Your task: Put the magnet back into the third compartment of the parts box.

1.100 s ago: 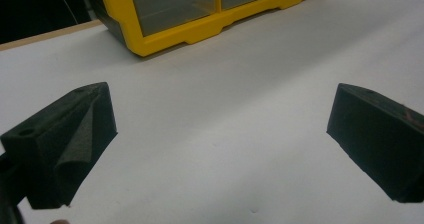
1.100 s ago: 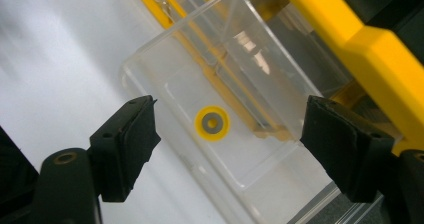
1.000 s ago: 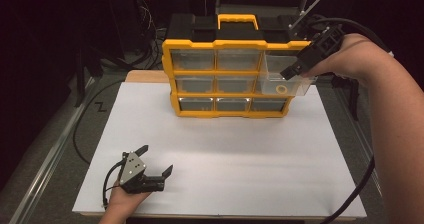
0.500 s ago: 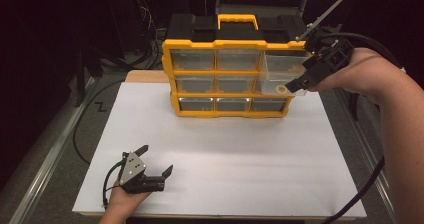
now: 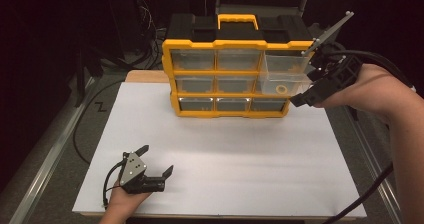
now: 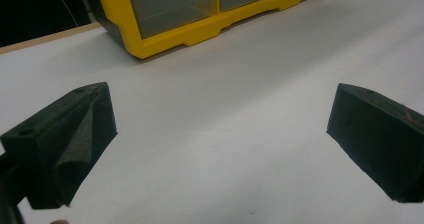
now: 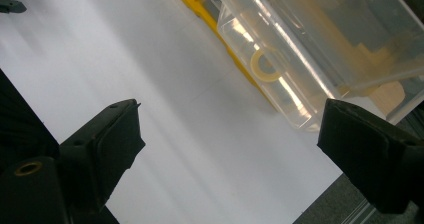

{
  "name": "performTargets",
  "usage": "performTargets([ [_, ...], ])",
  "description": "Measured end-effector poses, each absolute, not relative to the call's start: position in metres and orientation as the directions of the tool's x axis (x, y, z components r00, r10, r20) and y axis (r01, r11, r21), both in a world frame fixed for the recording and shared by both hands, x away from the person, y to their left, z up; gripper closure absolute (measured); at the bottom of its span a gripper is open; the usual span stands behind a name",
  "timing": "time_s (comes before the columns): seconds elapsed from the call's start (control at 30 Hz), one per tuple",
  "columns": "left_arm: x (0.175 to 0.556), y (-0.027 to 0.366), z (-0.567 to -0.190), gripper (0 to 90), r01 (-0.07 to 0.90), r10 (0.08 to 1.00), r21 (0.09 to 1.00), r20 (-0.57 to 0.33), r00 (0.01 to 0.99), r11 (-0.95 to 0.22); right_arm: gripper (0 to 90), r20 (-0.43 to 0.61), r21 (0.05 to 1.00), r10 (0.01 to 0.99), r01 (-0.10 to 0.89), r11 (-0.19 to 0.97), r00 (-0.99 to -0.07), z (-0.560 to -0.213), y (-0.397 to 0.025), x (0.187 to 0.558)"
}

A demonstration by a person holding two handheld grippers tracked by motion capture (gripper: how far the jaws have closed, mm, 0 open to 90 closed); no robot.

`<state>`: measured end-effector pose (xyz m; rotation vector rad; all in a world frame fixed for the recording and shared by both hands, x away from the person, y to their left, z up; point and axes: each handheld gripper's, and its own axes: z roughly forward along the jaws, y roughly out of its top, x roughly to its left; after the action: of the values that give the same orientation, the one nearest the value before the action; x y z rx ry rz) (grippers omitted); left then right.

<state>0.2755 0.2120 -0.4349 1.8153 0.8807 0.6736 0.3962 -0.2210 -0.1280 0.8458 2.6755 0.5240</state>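
— Where were the two claws when you looked?

— The right gripper (image 5: pixel 301 100) hung just off the right end of the yellow organizer (image 5: pixel 230 76), beside a clear drawer (image 5: pixel 282 81) pulled out of the middle row. Its jaws were spread wide and gripped nothing.

— And the drawer?

— It stuck out toward the person, still seated in the cabinet. A small yellow ring (image 5: pixel 282 89) lay on its floor. From the right gripper view, the ring (image 7: pixel 265 64) showed through the drawer's clear wall (image 7: pixel 280 44), past the jaws and not between them.

— The other hand?

— The left gripper (image 5: pixel 155 159) rested low on the white board (image 5: pixel 225 154) at the near left, well apart from the organizer. Released too, with bare board between its jaws.

— Anything else?

— The organizer's other drawers sat flush, as far as I could tell.
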Motion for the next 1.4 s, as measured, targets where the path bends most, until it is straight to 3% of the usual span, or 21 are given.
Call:
performTargets([
  [0.57, 0.275, 0.212, -0.435, 0.6, 0.274, 0.810, 0.925, 0.059, 0.584, -0.264, 1.1, -0.128, 0.414, 0.610, 0.516, 0.750, -0.782, -0.163, -0.225, 0.381],
  [1.4, 0.275, 0.213, -0.435, 0.6, 0.272, 0.814, 0.927, 0.056, 0.578, -0.257, 1.1, -0.044, 0.360, 0.616, 0.563, 0.744, -0.786, -0.265, -0.224, 0.388],
])
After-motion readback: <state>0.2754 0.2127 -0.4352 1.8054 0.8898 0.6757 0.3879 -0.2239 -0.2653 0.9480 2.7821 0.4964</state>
